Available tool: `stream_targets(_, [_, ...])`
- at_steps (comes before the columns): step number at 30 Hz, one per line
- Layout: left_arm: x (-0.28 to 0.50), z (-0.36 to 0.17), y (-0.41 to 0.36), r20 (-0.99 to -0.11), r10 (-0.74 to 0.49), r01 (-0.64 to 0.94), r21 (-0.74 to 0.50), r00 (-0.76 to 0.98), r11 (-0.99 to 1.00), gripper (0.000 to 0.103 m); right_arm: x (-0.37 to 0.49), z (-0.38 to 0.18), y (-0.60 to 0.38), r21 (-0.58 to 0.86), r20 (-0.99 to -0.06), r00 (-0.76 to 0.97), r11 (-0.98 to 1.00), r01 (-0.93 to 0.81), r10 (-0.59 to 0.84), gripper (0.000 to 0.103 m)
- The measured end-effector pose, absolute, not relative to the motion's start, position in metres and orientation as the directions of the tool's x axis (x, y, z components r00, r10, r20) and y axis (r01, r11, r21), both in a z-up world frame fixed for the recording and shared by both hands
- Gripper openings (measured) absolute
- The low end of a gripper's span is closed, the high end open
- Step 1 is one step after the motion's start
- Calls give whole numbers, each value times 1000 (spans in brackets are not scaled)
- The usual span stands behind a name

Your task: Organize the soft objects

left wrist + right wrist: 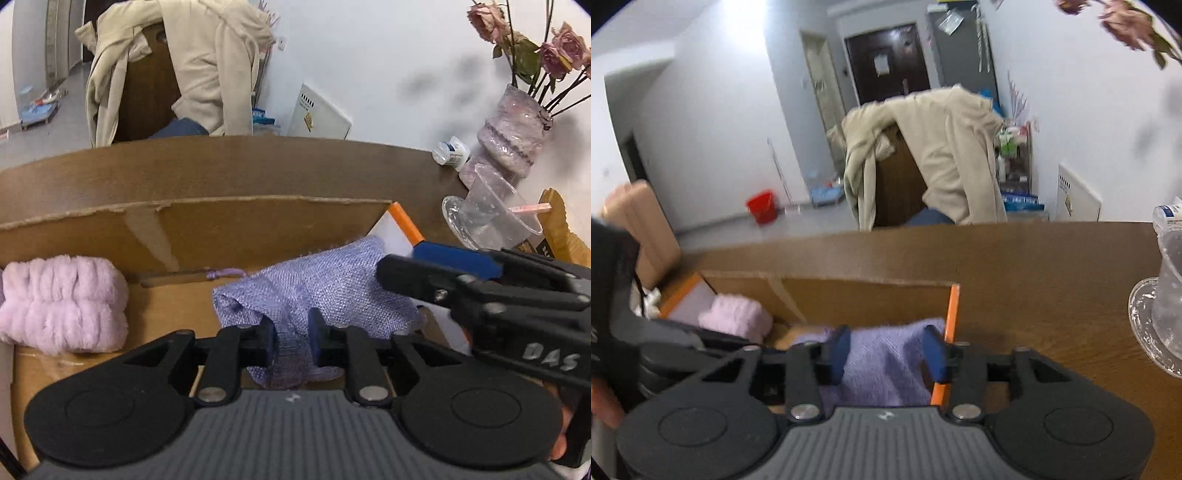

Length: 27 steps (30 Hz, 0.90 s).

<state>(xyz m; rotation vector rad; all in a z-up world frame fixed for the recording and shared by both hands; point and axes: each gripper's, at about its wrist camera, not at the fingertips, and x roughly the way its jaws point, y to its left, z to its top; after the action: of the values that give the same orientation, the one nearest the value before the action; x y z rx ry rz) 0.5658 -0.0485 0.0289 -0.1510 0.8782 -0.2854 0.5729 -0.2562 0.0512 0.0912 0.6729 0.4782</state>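
A lavender woven cloth pouch (pixel 325 284) hangs inside an open cardboard box (pixel 229 225). My left gripper (pixel 293 338) is shut on the pouch's lower part. A fluffy pink headband (pixel 59 302) lies rolled at the box's left side. In the right wrist view my right gripper (pixel 886 350) is open just above the pouch (pixel 886 354), by the box's orange right edge (pixel 951 314); the pink headband (pixel 737 317) is further left. The right gripper's black body and a blue fingertip (pixel 458 258) also show at the right of the left wrist view.
The box sits on a brown wooden table (pixel 1034 266). A clear plastic cup on a glass saucer (pixel 491 218), a purple vase with dried roses (pixel 513 136) and a small white bottle (pixel 452 151) stand at the right. A chair draped with a beige jacket (pixel 945 155) is behind the table.
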Motion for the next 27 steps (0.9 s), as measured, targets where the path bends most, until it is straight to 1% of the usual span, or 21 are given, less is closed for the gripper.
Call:
stream_targets(1, [562, 32, -46, -729, -294, 172, -240, 618, 955, 39, 570, 54, -259, 241, -565, 684, 885, -398, 462, 45])
stream_targets(2, [557, 37, -43, -717, -283, 161, -235, 637, 959, 48, 568, 57, -261, 244, -552, 693, 885, -397, 464, 45])
stream_targets(6, [528, 66, -37, -677, -266, 180, -197, 686, 964, 48, 538, 79, -267, 238, -489, 742, 888, -393, 459, 46])
stream_targets(10, [486, 95, -29, -625, -261, 189, -181, 736, 965, 51, 503, 94, -274, 252, -439, 771, 887, -387, 461, 50])
stream_targets(15, [423, 114, -28, -573, -287, 214, -192, 768, 958, 55, 436, 91, -278, 280, -422, 788, 892, -356, 447, 52])
stream_targets(17, [388, 117, -28, -539, -290, 234, -173, 790, 957, 61, 402, 85, -278, 282, -422, 793, 895, -346, 440, 53])
stream_targets(19, [353, 118, -29, -504, -296, 255, -149, 812, 955, 65, 363, 79, -277, 257, -426, 811, 913, -317, 402, 53])
stream_targets(20, [333, 118, -29, -484, -304, 274, -134, 821, 952, 66, 341, 76, -276, 243, -424, 820, 921, -306, 384, 54])
stream_targets(23, [279, 112, -27, -442, -301, 298, -78, 845, 951, 69, 292, 70, -275, 225, -420, 836, 933, -281, 354, 61])
stream_targets(24, [263, 110, -26, -431, -298, 298, -68, 852, 952, 70, 276, 68, -273, 220, -417, 841, 936, -274, 344, 61])
stream_targets(25, [247, 106, -24, -420, -302, 303, -66, 856, 951, 74, 263, 67, -271, 215, -415, 844, 938, -272, 340, 61])
stream_targets(27, [220, 98, -17, -415, -313, 310, -77, 854, 948, 74, 236, 64, -267, 221, -411, 843, 935, -277, 347, 62])
